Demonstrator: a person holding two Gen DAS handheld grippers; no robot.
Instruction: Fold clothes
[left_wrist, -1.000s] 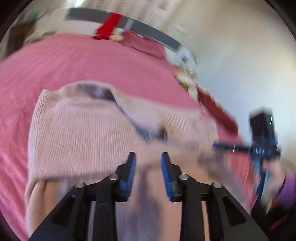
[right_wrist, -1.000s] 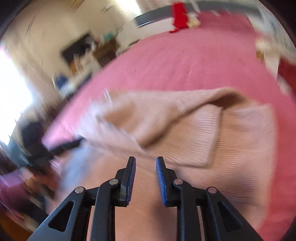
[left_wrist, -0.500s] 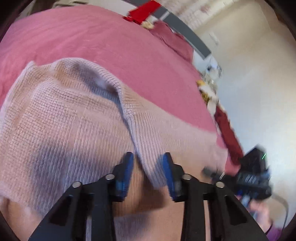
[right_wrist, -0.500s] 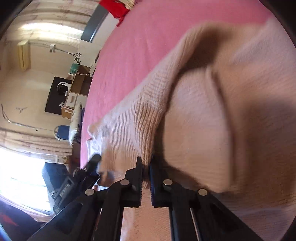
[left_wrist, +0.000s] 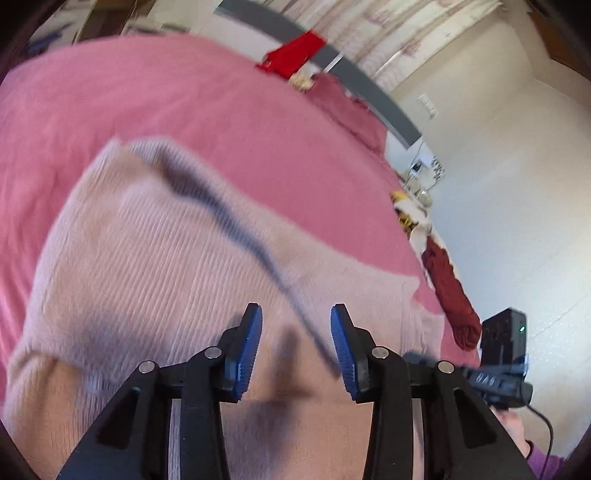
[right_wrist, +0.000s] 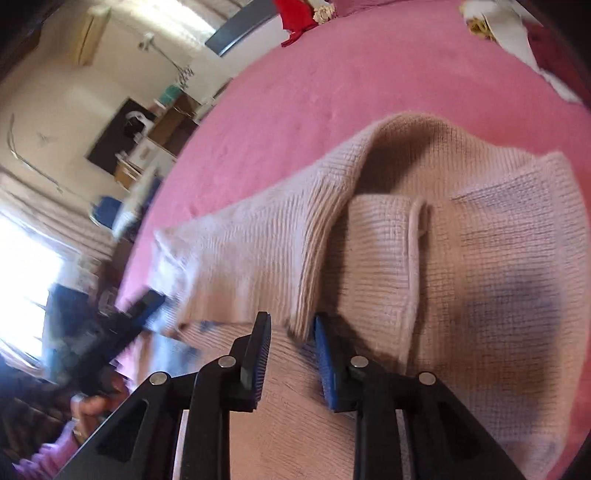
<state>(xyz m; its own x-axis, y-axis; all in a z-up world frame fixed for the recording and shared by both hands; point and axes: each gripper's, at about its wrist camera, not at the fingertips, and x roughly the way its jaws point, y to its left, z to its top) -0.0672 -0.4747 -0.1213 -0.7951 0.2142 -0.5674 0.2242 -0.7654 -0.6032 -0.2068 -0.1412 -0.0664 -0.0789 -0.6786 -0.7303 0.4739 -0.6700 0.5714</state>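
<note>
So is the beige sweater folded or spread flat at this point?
Partly folded: the sweater has one layer turned over itself, with a raised fold edge, lying on the pink bedspread.

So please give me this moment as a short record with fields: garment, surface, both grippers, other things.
garment: pink knit sweater, partly folded, one flap lying over the body
surface: pink bedspread
left gripper: open, over the sweater, a fold edge running between its fingers
right gripper: open, a fold edge at its fingertips, nothing clamped
other things: red cloth at the far edge of the bed; dark red cloth at the bed's side
sharpness: left view blurred
</note>
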